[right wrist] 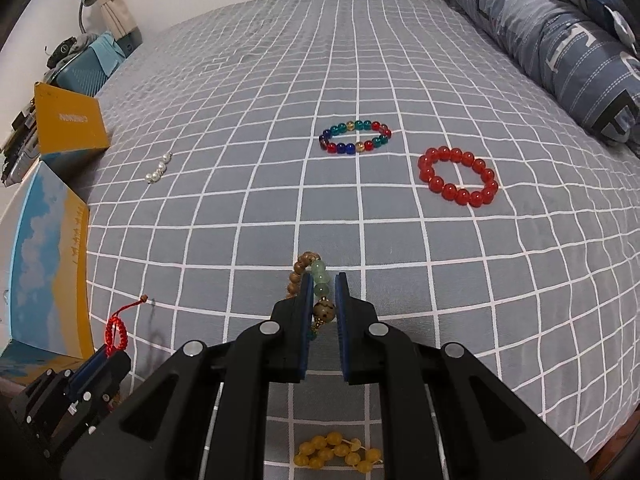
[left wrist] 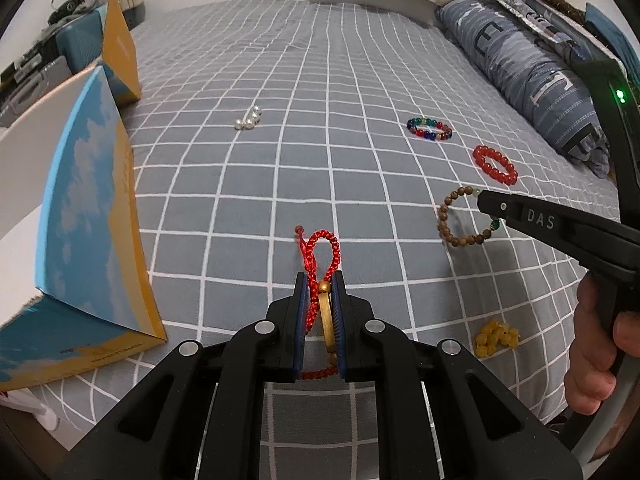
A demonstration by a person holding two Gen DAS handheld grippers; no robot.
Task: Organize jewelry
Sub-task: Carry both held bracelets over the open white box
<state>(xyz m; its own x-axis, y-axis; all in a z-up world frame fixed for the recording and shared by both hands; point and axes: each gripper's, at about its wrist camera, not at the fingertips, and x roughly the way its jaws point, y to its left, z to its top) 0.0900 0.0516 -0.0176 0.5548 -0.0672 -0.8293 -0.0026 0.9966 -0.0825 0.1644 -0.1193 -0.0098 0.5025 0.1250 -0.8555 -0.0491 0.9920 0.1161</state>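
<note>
Presently, the left tongs [left wrist: 320,280] are found clamped on a red braided cord bracelet [left wrist: 322,250] with a gold ring piece, its loop standing out beyond the pads and clear of the bed [left wrist: 248,184]. The right tongs [right wrist: 324,280] are found clamped on a wooden bead bracelet [right wrist: 300,276] at its pale green beads; in the left wrist view the rest of that bracelet is seen hanging from the tips above the checked sheet. A hand [left wrist: 592,344] is seen gripping the right tool's handle.

Places are given relative to the wooden bead bracelet. A red bead bracelet [right wrist: 458,176] lies flat beyond it and to the right, apart from it. A multicoloured bead bracelet [right wrist: 355,137] lies farther beyond, just left of the red one. A short string of white pearls [right wrist: 158,170] lies well to the left. Yellow beads [right wrist: 340,450] lie bunched on the near side. A blue and yellow box [left wrist: 92,216] stands open at the bed's left edge, well apart. A folded grey quilt [right wrist: 560,40] is noted along the far right.
</note>
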